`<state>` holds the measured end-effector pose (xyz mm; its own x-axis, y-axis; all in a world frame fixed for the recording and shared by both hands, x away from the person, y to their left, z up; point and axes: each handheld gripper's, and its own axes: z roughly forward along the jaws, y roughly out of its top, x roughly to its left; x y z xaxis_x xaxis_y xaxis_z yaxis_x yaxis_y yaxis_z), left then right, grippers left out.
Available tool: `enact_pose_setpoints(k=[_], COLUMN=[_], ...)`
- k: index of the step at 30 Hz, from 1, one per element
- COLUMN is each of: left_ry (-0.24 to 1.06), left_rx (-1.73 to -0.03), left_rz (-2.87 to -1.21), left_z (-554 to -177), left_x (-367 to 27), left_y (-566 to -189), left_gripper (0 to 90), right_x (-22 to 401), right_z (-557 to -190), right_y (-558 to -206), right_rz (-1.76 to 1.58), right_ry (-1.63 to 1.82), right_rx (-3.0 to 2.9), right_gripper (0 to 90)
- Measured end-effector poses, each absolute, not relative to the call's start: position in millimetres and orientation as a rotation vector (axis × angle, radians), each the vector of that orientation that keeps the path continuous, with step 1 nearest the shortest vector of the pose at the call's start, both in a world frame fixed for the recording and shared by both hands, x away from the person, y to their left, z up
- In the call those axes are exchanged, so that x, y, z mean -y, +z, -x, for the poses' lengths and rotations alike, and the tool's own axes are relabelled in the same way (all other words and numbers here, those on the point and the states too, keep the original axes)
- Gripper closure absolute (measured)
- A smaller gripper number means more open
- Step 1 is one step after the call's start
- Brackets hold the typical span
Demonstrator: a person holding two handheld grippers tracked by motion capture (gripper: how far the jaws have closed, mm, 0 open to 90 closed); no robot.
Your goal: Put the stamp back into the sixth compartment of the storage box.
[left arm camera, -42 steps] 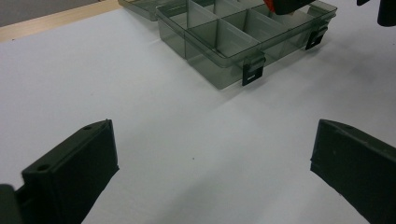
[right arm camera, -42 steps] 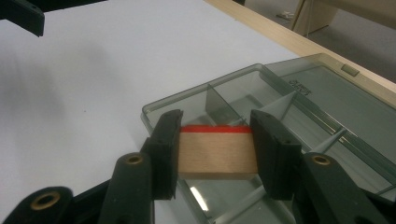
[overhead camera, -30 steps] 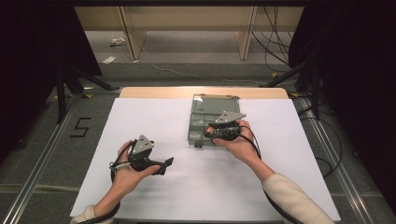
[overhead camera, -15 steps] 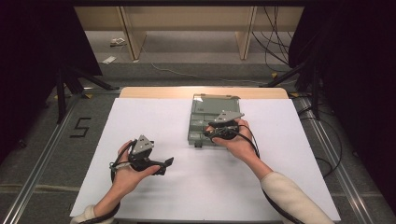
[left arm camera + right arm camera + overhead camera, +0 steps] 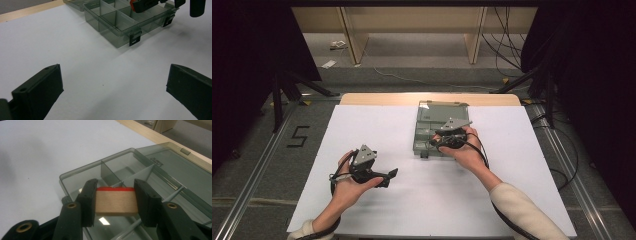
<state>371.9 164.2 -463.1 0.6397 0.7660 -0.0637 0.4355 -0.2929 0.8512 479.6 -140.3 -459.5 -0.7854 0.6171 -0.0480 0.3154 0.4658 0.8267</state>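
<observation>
My right gripper (image 5: 115,195) pinches one wooden block (image 5: 116,202), pale on its faces with a red top edge, both pads pressed flat against its sides; the right gripper view makes that plain, while from the high view the same gripper (image 5: 447,141) sits under my hand and the block cannot be made out there. The block hangs over the near compartments of the smoky clear organiser box (image 5: 75,178), whose lid (image 5: 180,170) lies folded open beyond it. From the left gripper view the box (image 5: 117,27) shows what the others do not: two dark latches on its near wall, and a spot of orange-red at the top edge where my other gripper works. I count one box and one block; I can see about six compartments in the left gripper view, though the far ones are cut off and I would not swear to the number. My left gripper (image 5: 112,95) has its fingers spread wide with nothing between them, hovering over the bare white sheet (image 5: 75,62), well apart from the box; the high view shows it (image 5: 384,176) lying sideways in my left hand (image 5: 349,177) near the table's front.
</observation>
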Motion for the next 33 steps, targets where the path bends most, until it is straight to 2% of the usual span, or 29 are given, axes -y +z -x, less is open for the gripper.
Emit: enact_pose_setpoints(k=[33], left_ry=[0.449], left_rx=[-0.941], left_rz=[-1.938], left_z=[-371.6], left_x=[-163.8], left_y=[-463.6], left_gripper=[0.0], right_x=[137.7], right_z=[-483.8], right_y=[-467.4], right_rz=[-0.805], right_ry=[1.21], right_rx=[-2.398], right_gripper=[55.7])
